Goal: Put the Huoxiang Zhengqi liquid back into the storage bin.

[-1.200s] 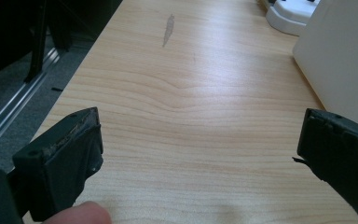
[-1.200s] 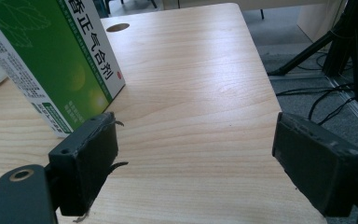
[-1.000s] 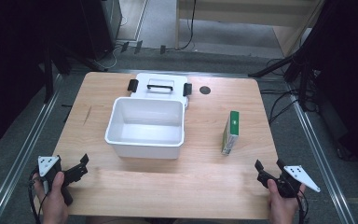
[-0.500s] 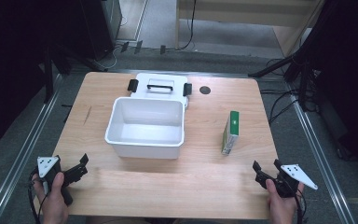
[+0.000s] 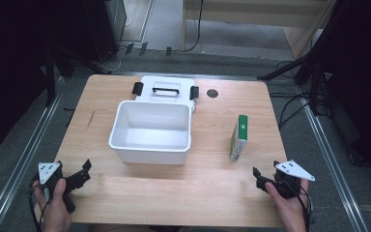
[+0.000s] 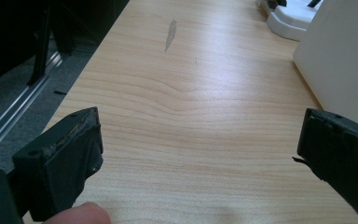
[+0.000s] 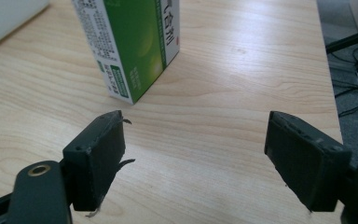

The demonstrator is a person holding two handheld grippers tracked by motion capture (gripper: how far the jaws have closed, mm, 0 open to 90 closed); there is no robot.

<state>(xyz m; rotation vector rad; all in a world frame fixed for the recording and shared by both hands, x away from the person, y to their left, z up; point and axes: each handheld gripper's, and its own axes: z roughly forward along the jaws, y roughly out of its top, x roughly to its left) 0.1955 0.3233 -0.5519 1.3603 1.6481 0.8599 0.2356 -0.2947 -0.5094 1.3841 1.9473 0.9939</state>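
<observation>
A wooden table is seen from above, with an open white bin set near its middle and the bin's lid laid flat just behind it. A green box is stood upright to the bin's right, well apart from it. The right gripper is held near the box, its jaws apart though just narrowed, nothing between them. The left gripper is kept at the near left corner, jaws wide and empty.
</observation>
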